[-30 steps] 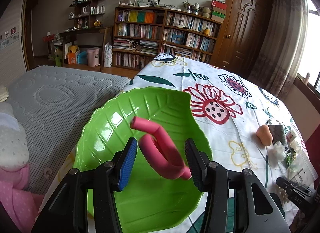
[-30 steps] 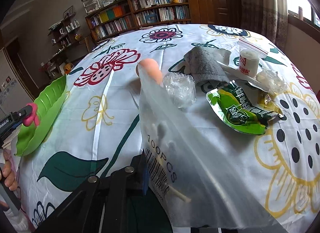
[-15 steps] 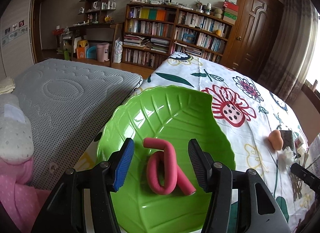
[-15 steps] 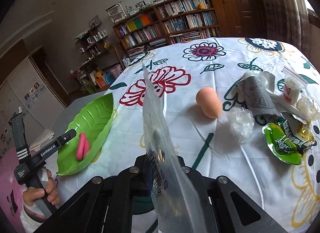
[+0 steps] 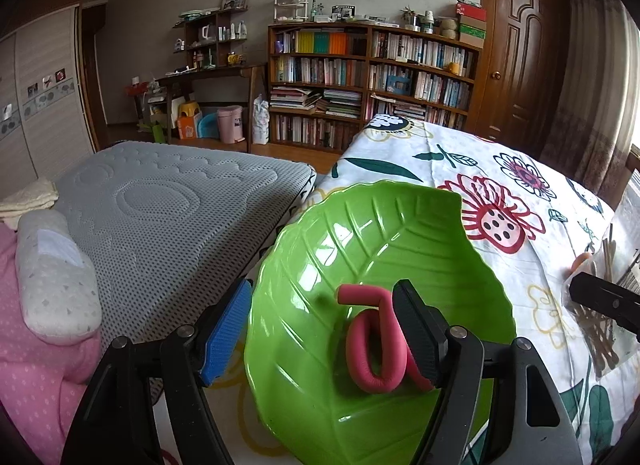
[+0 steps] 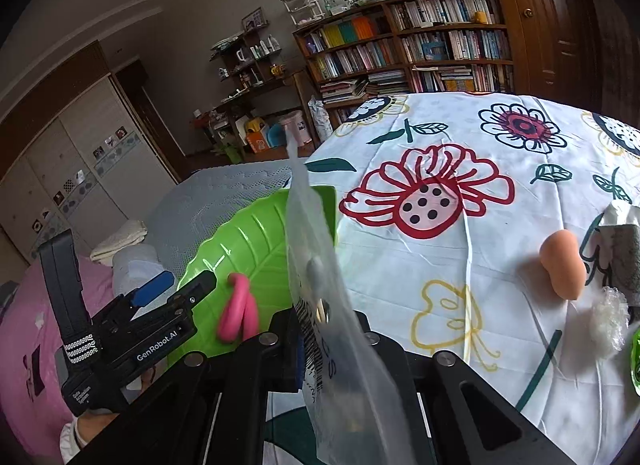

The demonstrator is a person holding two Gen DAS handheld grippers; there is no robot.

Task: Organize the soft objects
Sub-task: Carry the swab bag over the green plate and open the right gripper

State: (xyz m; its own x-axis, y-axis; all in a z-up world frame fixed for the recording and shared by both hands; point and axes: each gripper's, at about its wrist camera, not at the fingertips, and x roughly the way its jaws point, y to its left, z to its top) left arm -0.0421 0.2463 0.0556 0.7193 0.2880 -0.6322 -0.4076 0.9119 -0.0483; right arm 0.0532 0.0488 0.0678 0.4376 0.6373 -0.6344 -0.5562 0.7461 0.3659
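My right tool sits closest to me, clamped on a clear plastic bag with a barcode and small sticks inside; the bag stands edge-on, its long axis running up and away from the jaws. My left tool is spread wide, holding nothing, blue pad on one side and black pad on the other.

Just past the left tool's tips lies the pink foam roller, curled in a loop in the near part of the green leaf dish. It rests against or just beside the black finger; I cannot tell if they touch. The dish sits at the counter edge next to the gray mattress.

The key relation: from the right tool, the dish lies ahead and to the left, directly behind the bag, so the bag's upper end already overlaps the dish rim in the right wrist view. I judge the right hand is the one to drop the bag in, with the left tool nearer the dish but free.

Farther right on the floral cloth, well apart from the dish, lie an orange sponge, a gray cloth and crumpled plastic wrap. Bookshelves stand at the back wall.
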